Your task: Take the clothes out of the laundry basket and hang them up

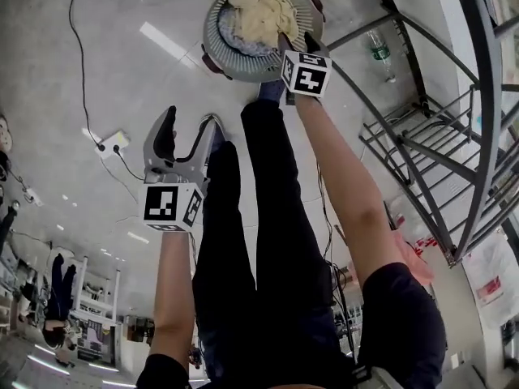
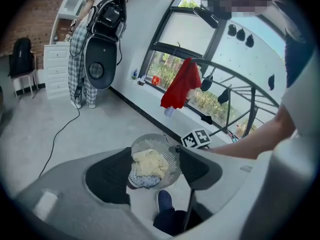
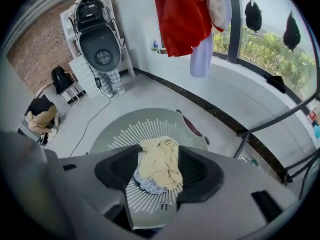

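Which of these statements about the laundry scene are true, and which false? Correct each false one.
1. A yellow cloth lies on top in the laundry basket. True.
2. The right tool is shut on that cloth. False: its jaws stand apart above the basket, gripping nothing.
3. A red garment already hangs up. True.
4. The left tool holds a blue garment. False: it is open and empty.
5. The basket stands on a table. False: it stands on the floor.

Laundry basket [image 1: 211,32] grey; top garment [image 1: 261,14] pale yellow; hung garment [image 2: 181,86] red.
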Tool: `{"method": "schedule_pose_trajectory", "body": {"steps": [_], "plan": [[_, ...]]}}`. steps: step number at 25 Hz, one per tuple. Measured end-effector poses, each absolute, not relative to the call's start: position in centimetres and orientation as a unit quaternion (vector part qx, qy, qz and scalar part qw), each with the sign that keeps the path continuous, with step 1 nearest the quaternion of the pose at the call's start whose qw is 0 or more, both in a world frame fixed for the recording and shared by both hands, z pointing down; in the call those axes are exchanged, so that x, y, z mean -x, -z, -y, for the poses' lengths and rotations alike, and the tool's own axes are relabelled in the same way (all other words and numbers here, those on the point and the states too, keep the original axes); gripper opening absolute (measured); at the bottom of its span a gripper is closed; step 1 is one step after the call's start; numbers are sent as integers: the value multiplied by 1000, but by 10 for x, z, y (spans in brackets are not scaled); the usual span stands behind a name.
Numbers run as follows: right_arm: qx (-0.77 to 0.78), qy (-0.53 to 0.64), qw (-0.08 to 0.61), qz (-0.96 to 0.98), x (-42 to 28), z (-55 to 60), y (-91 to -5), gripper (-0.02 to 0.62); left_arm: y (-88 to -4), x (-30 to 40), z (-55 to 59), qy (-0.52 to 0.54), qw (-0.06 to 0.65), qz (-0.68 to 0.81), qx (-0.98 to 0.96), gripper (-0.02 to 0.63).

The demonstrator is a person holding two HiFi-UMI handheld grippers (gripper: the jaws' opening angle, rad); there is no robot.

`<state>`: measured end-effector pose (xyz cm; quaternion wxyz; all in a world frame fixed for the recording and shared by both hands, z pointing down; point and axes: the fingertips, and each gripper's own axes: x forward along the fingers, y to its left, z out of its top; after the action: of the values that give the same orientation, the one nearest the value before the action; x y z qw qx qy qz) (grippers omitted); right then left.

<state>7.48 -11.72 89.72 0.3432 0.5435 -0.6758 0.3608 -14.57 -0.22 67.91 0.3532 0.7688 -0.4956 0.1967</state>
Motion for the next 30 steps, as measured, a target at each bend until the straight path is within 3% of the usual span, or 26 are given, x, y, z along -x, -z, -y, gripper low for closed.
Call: {"method": "schedule_pose_trajectory", "body": {"steps": [7,17,22,24,30], "plan": [[-577,-394,347,626,-86,151,-999,249,-746,142,-14,-211,372,482,-765,287],[-590,-415,381,578,-110,170,-1078,236,-790,110,25,-178,375,467,-780,287],[-581,-399,415,575,-119,168,-1103,142,-799,119,37,-177,371,469,-781,287],[-578,-393,425,575,-121,164,-1104,29,-804,124,35,-181,377,469,-778,287],[-559,-381,410,612,-106,159,-1077,9,-804,128,19,-193,397,465,-768,287]]}}
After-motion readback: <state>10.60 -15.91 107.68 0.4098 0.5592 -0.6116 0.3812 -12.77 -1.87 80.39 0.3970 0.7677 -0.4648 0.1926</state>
